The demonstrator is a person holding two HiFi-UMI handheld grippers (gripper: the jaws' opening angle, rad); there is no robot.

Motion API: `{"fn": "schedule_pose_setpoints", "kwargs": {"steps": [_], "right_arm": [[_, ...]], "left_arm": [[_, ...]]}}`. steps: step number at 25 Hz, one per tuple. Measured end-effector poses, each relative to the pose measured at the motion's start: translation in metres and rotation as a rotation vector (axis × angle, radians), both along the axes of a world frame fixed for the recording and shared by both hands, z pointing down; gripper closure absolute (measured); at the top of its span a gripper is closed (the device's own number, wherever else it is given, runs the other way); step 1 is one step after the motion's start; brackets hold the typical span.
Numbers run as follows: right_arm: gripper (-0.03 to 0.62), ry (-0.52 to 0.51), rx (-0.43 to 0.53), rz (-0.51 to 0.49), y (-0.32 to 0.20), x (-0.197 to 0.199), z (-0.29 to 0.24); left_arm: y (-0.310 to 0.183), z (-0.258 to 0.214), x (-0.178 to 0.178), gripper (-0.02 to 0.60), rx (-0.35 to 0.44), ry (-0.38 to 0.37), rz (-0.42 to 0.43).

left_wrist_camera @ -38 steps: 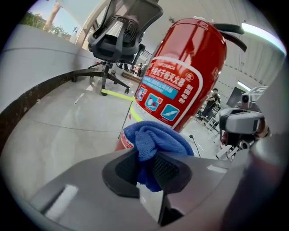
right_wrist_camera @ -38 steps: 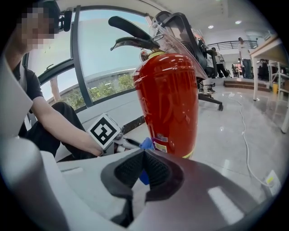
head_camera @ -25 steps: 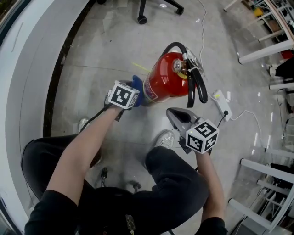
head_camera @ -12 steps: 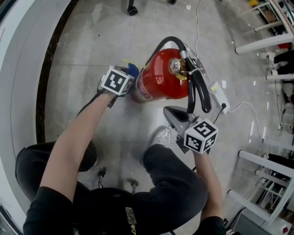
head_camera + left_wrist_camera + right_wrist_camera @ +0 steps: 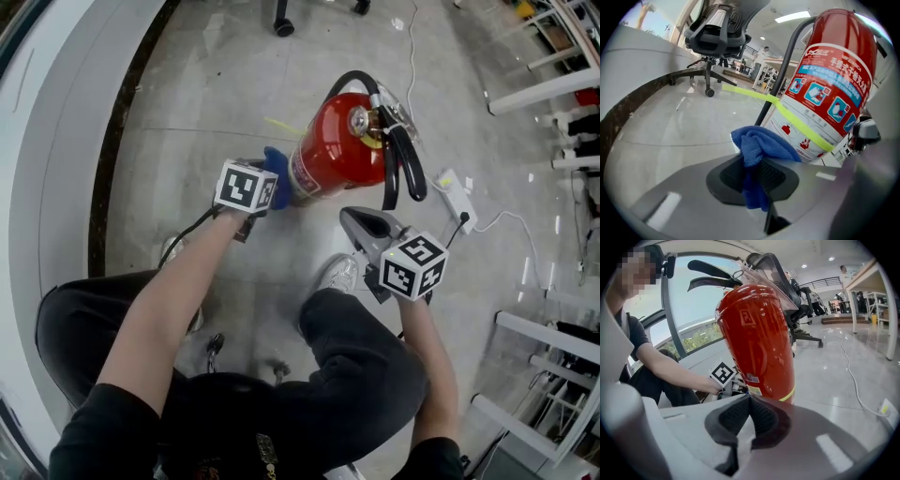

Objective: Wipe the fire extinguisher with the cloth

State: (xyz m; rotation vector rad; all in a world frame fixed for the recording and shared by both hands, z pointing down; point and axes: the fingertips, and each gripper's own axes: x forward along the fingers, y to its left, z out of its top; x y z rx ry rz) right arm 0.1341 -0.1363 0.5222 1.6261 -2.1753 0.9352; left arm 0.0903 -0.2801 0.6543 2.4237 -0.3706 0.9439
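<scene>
- The blue cloth (image 5: 759, 149) is clamped between the jaws of the left gripper (image 5: 757, 177) and is held at the lower part of the fire extinguisher (image 5: 336, 152).
- The jaws of the right gripper (image 5: 750, 417) are closed together, with nothing between them; this gripper is pointed at the red cylinder from the other side, near it but apart.
- The extinguisher is placed on a polished grey floor (image 5: 187, 94).
- A white power strip (image 5: 457, 202) is seen on the floor beside it, and an office chair (image 5: 717, 33) farther in the room.
</scene>
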Motion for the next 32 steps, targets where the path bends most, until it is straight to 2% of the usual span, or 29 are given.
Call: {"fn": "schedule_pose_setpoints", "kwargs": {"steps": [4,8,14,20,25,28,32], "right_arm": [[0.592,0.005,0.002,-0.004,-0.003,0.000,-0.001],[0.592,0.004,0.009,-0.023,-0.004,-0.006,-0.004],[0.592,0.004,-0.005,-0.030,-0.001,-0.007,0.001],[0.592,-0.006,-0.020,-0.044,-0.001,-0.011,0.006],[0.592,-0.004,-0.032,-0.064,-0.004,-0.016,0.011],[0.592,-0.004,-0.036,-0.083,-0.005,-0.019,0.016],[0.592,-0.016,-0.045,-0.061,0.001,-0.014,0.017]], "left_arm": [[0.026,0.003,-0.010,0.528,-0.102,0.018,-0.108],[0.050,0.007,-0.017,0.528,-0.170,0.032,-0.193],[0.076,0.005,-0.013,0.528,-0.230,0.067,-0.246],[0.066,0.012,-0.013,0.528,-0.185,0.051,-0.218],[0.040,0.035,-0.014,0.528,-0.142,-0.001,-0.160],[0.020,0.047,-0.009,0.528,-0.113,-0.016,-0.100],[0.002,0.055,0.006,0.528,-0.049,-0.033,0.038]]}}
